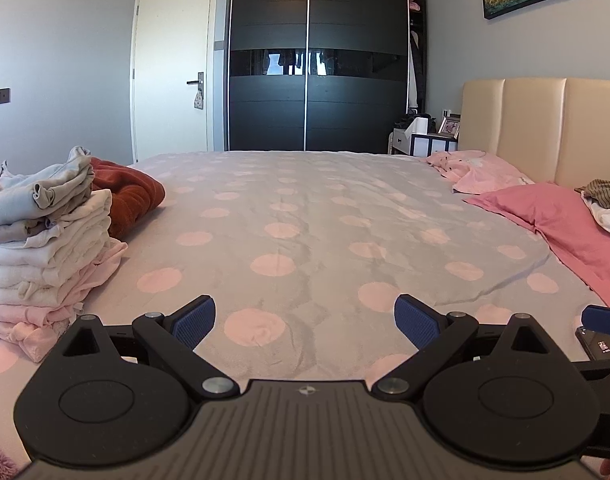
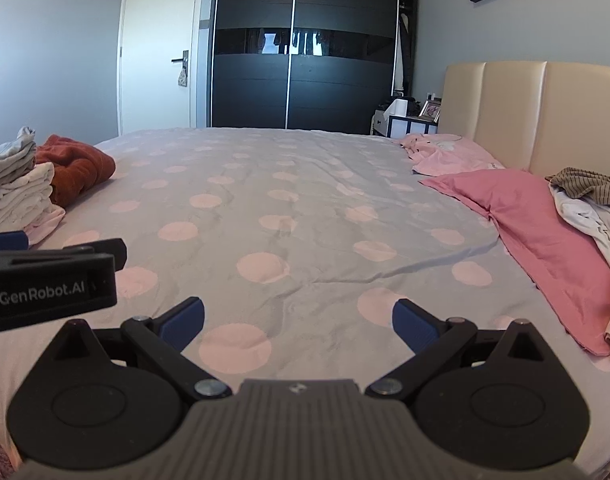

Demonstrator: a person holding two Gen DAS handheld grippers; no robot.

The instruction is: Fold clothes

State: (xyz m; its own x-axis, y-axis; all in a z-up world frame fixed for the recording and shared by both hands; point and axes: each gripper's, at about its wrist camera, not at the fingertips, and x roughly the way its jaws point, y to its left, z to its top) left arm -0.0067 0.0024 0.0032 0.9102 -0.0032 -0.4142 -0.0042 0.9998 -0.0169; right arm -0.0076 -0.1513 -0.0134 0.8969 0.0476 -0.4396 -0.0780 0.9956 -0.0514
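Between garments, judging by the scene. Left gripper and right gripper both spread wide, holding nothing, low over the bare polka-dot duvet. Folded stack at left, rust towel behind. Unfolded clothes heap far right by the pink pillow. Next: probably reach right, pinch one garment.

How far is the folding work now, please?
Done: a folded stack sits at the bed's left edge. In hand: nothing; left gripper and right gripper are open and empty. Left: the loose clothes heap by the headboard.
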